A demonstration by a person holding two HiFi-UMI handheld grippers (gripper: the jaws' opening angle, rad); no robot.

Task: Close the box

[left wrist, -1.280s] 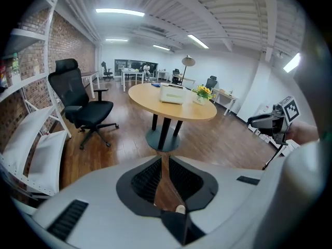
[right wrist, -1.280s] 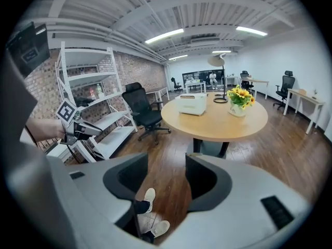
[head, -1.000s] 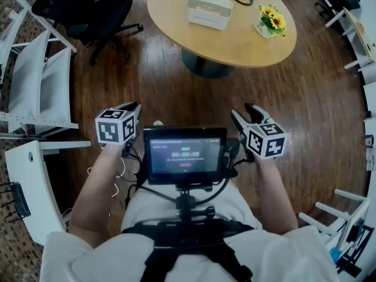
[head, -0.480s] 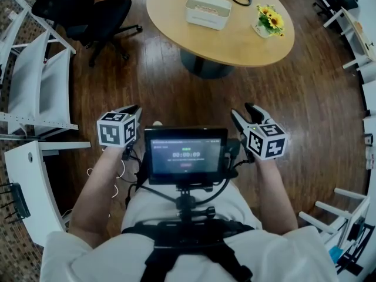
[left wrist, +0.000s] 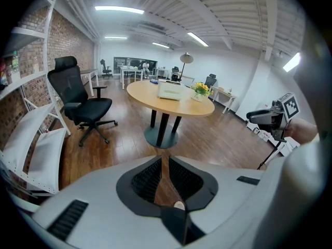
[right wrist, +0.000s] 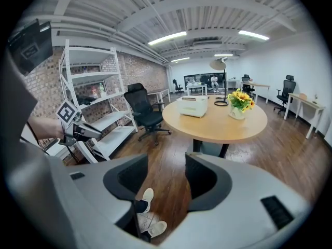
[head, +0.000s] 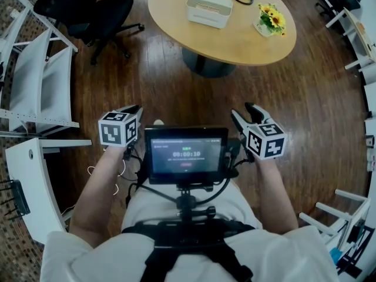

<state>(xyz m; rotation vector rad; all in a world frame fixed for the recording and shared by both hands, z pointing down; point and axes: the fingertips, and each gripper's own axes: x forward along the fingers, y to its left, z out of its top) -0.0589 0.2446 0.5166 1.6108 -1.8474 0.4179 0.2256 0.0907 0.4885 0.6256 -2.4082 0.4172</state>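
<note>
Almost nothing has changed over the last second or so: in the head view the counter on the chest-mounted screen (head: 185, 155) has ticked on by one, and both gripper views have drifted only slightly, with the round table (head: 176, 16) shifting a touch in each. For the task this means no real approach has been made. The white box (head: 209, 9) sits on the far side of that table, near the pot of yellow flowers (head: 269, 20) and well apart from both grippers; it is too small in every view to tell whether its lid is up or down, so the pictures do not settle how far the closing has got. The person stands on the wooden floor with both forearms held forward at waist height, either side of the screen. The left gripper (head: 134, 108) points ahead toward the table with its jaws drawn together to a thin slit and nothing between them. The right gripper (head: 242, 110) is likewise level, its jaws standing wide apart and empty, with only the floor and the person's shoes (right wrist: 148, 195) showing through the gap.
</note>
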